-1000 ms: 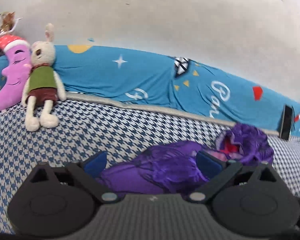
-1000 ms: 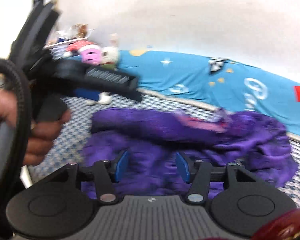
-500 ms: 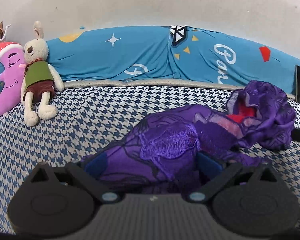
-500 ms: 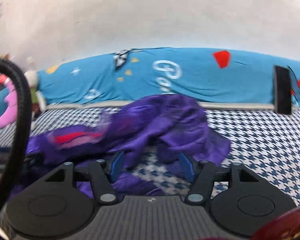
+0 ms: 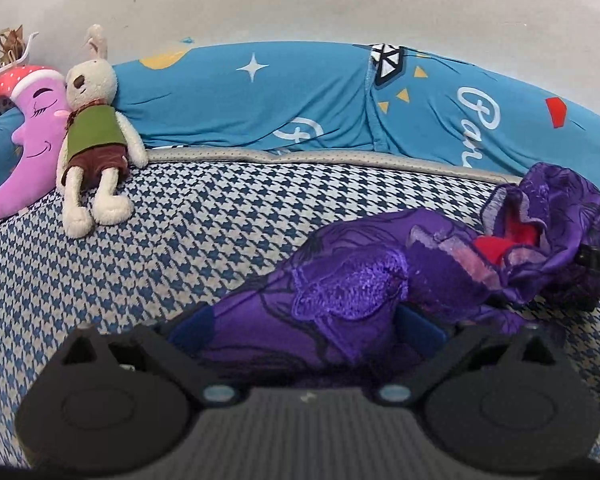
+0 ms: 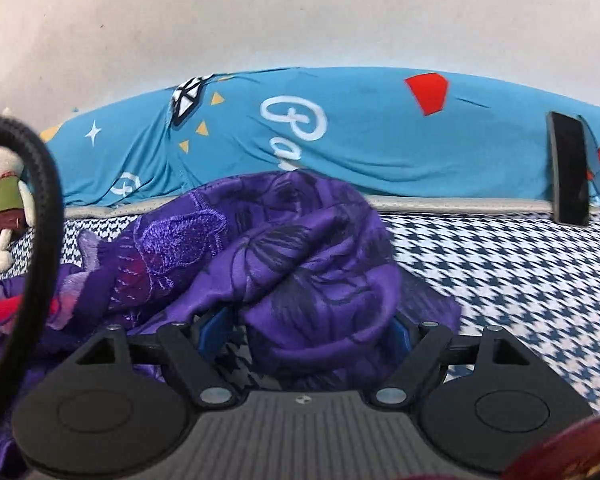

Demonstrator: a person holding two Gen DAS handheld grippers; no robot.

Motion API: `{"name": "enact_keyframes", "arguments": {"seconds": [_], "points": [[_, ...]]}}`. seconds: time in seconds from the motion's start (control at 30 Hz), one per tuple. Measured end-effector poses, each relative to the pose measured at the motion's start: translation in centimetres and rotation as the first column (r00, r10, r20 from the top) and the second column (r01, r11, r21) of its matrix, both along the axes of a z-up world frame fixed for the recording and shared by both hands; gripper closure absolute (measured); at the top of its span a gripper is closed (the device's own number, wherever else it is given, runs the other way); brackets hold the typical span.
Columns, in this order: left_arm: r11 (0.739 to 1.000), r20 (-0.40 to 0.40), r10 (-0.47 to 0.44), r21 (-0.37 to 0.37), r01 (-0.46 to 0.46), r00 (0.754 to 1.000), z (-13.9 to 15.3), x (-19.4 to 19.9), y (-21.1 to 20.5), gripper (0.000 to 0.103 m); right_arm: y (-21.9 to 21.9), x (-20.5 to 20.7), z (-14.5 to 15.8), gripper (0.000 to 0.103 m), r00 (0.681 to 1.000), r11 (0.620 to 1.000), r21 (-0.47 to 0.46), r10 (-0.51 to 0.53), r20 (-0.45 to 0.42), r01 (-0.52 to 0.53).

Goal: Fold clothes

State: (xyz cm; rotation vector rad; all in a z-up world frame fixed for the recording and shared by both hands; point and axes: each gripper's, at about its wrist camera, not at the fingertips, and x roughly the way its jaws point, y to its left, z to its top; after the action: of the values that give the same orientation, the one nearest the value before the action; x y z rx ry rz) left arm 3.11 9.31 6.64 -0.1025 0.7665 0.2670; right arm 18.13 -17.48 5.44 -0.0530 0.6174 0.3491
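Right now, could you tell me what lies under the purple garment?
The purple garment rests on the houndstooth bed cover; anything else beneath its bunched folds is hidden.

Black left gripper, right gripper: blue jaws, silver pivot screws, ribbed bodies; black cable, possibly corrugated.

Garment lies bunched on bed, right of centre. Plush rabbit and moon pillow lean at far left. Long bolster runs behind along wall; phone propped against it, right.
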Motion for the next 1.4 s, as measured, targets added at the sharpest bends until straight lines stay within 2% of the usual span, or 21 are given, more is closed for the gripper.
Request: {"name": "enact_keyframes", "arguments": {"seconds": [0.07,0.1,0.17,0.23,0.33,0.57,0.73,0.93,1.13,1.2,1.3,1.4], "points": [[1.000,-0.002,0.010,-0.010,-0.010,1.000,0.0,0.1,0.2,0.001,0.4,0.4,-0.2,0.025,1.000,1.000,-0.003,0.001,0.003,-0.001],[1.000,-0.002,0.013,-0.016,-0.013,1.000,0.0,0.1,0.4,0.001,0.6,0.4,-0.1,0.029,1.000,1.000,-0.002,0.000,0.008,0.000],[1.000,0.000,0.019,-0.020,-0.019,1.000,0.0,0.2,0.6,0.001,0.9,0.4,0.1,0.046,1.000,1.000,0.000,-0.001,0.018,0.001],[0.999,0.006,0.029,-0.018,-0.028,1.000,0.0,0.2,0.7,0.000,1.2,0.3,0.2,0.067,1.000,1.000,0.002,-0.001,0.028,0.001],[0.999,0.014,0.040,-0.017,-0.039,0.999,0.1,0.2,0.9,0.000,1.7,0.2,0.5,0.081,0.999,1.000,0.004,-0.003,0.044,0.002],[0.998,0.047,0.059,0.014,-0.060,0.997,0.5,0.2,0.8,0.000,2.9,0.1,1.1,0.086,0.997,1.000,0.010,-0.006,0.079,0.005],[0.995,0.070,0.095,0.007,-0.095,0.993,0.8,0.3,1.2,0.000,2.5,-1.3,3.1,0.086,0.986,0.999,0.023,-0.048,0.160,0.045],[0.984,0.114,0.170,0.032,-0.175,0.979,1.4,0.8,1.9,0.000,2.1,-2.8,5.1,0.088,0.964,0.994,0.057,-0.109,0.242,0.098],[0.966,0.108,0.260,-0.017,-0.259,0.960,1.8,1.5,3.3,0.001,1.8,-2.9,6.4,0.089,0.929,0.979,0.082,-0.204,0.309,0.188],[0.962,0.107,0.274,-0.044,-0.271,0.956,1.9,1.5,3.7,0.001,1.7,-2.8,6.5,0.088,0.922,0.972,0.093,-0.235,0.307,0.217],[0.961,0.108,0.275,-0.061,-0.270,0.955,2.0,1.3,3.8,0.001,1.8,-2.0,6.0,0.087,0.937,0.969,0.091,-0.244,0.252,0.228],[0.963,0.109,0.269,-0.057,-0.264,0.957,2.0,1.2,3.6,0.000,2.1,-1.4,5.2,0.074,0.960,0.975,0.068,-0.221,0.172,0.213]]}}
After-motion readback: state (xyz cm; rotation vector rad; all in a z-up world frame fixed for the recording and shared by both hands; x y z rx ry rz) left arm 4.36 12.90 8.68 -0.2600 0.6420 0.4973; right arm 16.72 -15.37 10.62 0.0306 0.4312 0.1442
